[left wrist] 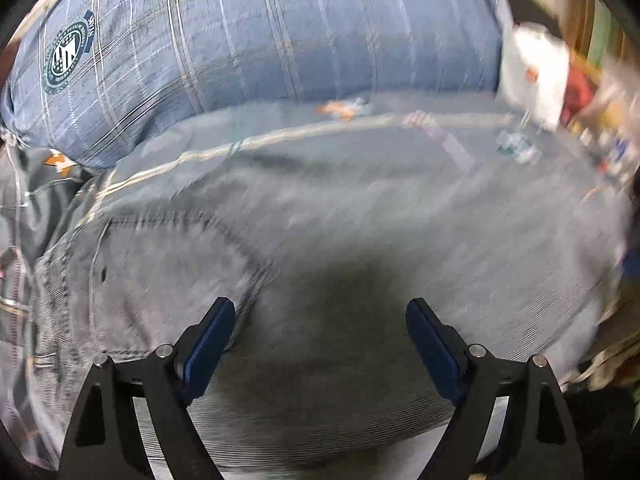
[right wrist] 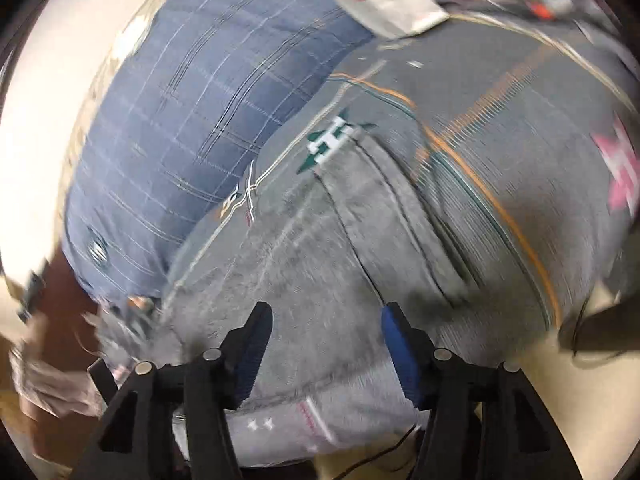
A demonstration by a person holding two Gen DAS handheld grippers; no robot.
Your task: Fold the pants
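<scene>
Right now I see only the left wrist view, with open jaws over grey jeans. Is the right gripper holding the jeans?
Observer: No. The right gripper is open over the grey jeans; its pads press nothing.
Operator: What lies beyond it?
Observer: A green-and-white star emblem on the grey cover, just past the jeans' far edge.

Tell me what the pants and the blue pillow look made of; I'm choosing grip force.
The pants look like grey denim or heavy cotton twill, matte: a ribbed weave and stitched pocket seams show, though blur leaves it open. The blue pillow looks like soft woven cotton, matte, with a plaid of pale lines and a printed round badge.
</scene>
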